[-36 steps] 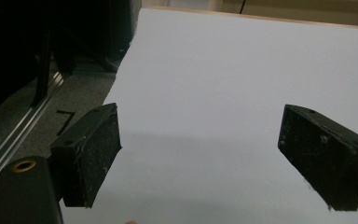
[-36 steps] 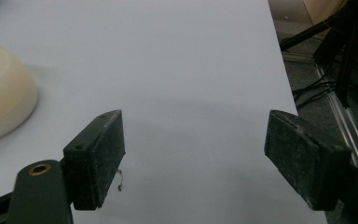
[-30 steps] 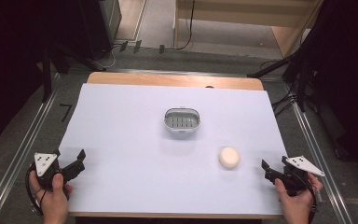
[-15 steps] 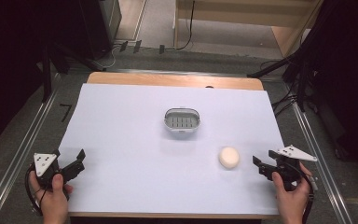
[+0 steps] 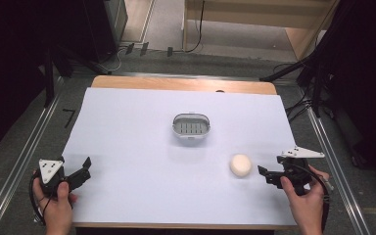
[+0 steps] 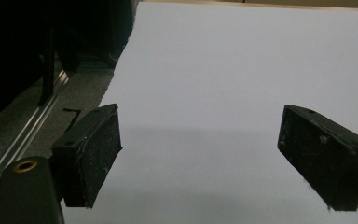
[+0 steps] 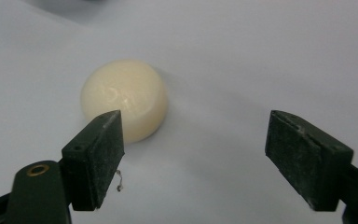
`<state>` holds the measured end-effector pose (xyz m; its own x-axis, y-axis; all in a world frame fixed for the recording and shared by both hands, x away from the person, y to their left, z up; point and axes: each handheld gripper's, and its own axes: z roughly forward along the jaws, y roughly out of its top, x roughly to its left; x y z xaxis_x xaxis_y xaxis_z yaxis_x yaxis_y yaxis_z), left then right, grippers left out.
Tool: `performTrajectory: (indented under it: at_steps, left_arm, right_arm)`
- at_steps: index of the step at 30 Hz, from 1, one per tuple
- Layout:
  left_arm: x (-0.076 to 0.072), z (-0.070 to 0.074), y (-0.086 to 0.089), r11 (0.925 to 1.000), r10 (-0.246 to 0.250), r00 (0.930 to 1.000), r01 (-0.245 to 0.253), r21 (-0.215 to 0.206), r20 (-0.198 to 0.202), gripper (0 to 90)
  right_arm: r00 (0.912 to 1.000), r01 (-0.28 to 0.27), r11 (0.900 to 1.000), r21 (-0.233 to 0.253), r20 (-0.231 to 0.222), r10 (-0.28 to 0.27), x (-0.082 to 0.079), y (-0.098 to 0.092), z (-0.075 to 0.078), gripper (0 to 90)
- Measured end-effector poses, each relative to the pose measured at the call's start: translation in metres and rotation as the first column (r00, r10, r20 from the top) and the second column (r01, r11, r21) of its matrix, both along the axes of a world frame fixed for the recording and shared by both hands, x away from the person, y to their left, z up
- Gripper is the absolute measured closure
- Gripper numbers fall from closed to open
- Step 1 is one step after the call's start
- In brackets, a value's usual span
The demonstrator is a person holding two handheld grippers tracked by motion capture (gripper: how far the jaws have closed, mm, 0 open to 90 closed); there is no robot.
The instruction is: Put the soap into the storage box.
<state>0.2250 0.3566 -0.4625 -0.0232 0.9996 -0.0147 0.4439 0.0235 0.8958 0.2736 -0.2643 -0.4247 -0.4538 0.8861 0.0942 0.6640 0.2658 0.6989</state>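
One container stands on the white table (image 5: 127, 147) — a small grey basket (image 5: 191, 125), oval, near the middle and a little toward the far side; its slatted floor looks bare, though the near wall hides part of the inside. One soap (image 5: 241, 165), a pale cream rounded cake, lies on the table to the right of and nearer than the basket, well apart from it.

Two grippers, one in each hand. The right gripper (image 5: 263, 172) sits at the near right, just right of the soap and apart from it; in its own view the jaws stand spread wide, the soap (image 7: 125, 100) lying beyond the left jaw, which covers its near edge. The left gripper (image 5: 84, 169) rests at the near left corner, far from both things — its jaws also spread, with bare table (image 6: 223, 70) between them.
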Motion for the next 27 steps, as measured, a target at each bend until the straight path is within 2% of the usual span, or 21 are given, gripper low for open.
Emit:
performTrajectory:
  at_steps: [2, 4, 5, 9, 13, 16, 18, 22, 27]
  left_arm:
    - [0.001, 0.000, -0.001, 1.0000, -0.003, 0.9999, 0.003, 0.007, -0.010, 14.4]
    - [0.003, 0.000, -0.003, 0.9993, -0.015, 0.9994, 0.016, 0.033, -0.032, 14.6]
    - [0.003, 0.000, -0.003, 0.9993, -0.015, 0.9994, 0.016, 0.033, -0.032, 14.6]
    - [0.007, -0.001, -0.006, 0.9983, -0.005, 0.9980, 0.008, 0.057, -0.062, 14.6]
    - [0.008, -0.001, -0.007, 0.9973, -0.007, 0.9968, 0.013, 0.072, -0.079, 14.6]
    - [0.005, -0.001, -0.008, 0.9970, -0.005, 0.9990, 0.008, 0.077, -0.045, 14.6]
    - [0.003, -0.001, -0.007, 0.9978, -0.001, 0.9996, 0.003, 0.067, -0.030, 14.6]
    - [0.003, -0.001, -0.007, 0.9979, 0.008, 0.9997, -0.006, 0.064, -0.025, 14.6]
    - [0.001, -0.001, -0.007, 0.9975, -0.004, 0.9999, 0.005, 0.070, -0.012, 14.6]
  right_arm:
    - [0.9995, -0.023, 1.000, 0.014, -0.023, 0.023, 0.002, 0.000, 0.006, 18.7]
    - [0.9974, -0.045, 0.999, 0.004, -0.055, 0.045, 0.006, 0.002, 0.013, 17.3]
    - [0.9974, -0.045, 0.999, 0.004, -0.055, 0.045, 0.006, 0.002, 0.013, 17.3]
    - [0.9889, -0.076, 0.997, -0.017, -0.129, 0.073, 0.015, 0.008, 0.019, 14.1]
    - [0.9847, -0.087, 0.996, -0.031, -0.154, 0.082, 0.022, 0.014, 0.020, 14.0]
    - [0.9802, -0.096, 0.995, -0.040, -0.178, 0.087, 0.025, 0.019, 0.018, 13.9]
    - [0.9777, -0.100, 0.994, -0.048, -0.190, 0.089, 0.025, 0.022, 0.016, 13.8]
    - [0.9730, -0.116, 0.992, -0.054, -0.206, 0.103, 0.025, 0.030, 0.016, 13.8]
    - [0.9664, -0.126, 0.991, -0.050, -0.232, 0.111, 0.024, 0.041, 0.015, 13.7]
